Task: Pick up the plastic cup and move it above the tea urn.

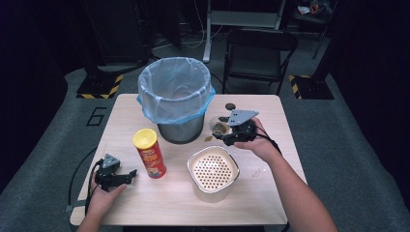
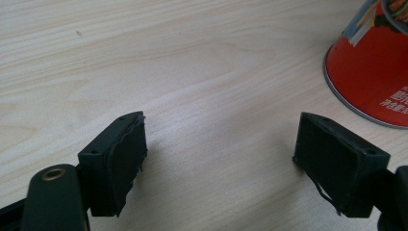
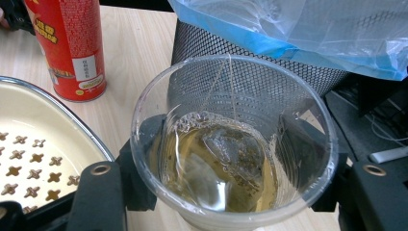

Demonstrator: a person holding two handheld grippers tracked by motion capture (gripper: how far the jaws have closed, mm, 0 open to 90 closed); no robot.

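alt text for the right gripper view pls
The right gripper clamps a clear plastic cup of brownish liquid holding a tea bag. Behind it stands a mesh bin lined with a blue bag; a red can and a perforated cream container sit left.

- Bench: pale wood with fine grain lines.
- Chip canister: red body with printed label, yellow lid.
- Wastebasket: dark grey mesh, lined with a translucent pale blue bag.
- Strainer bowl: cream, its floor dotted with rows of small cross-shaped holes.
- Plastic cup: clear, holding amber tea and a brownish tea bag.
- Both tongs: black, each topped with a grey plate.
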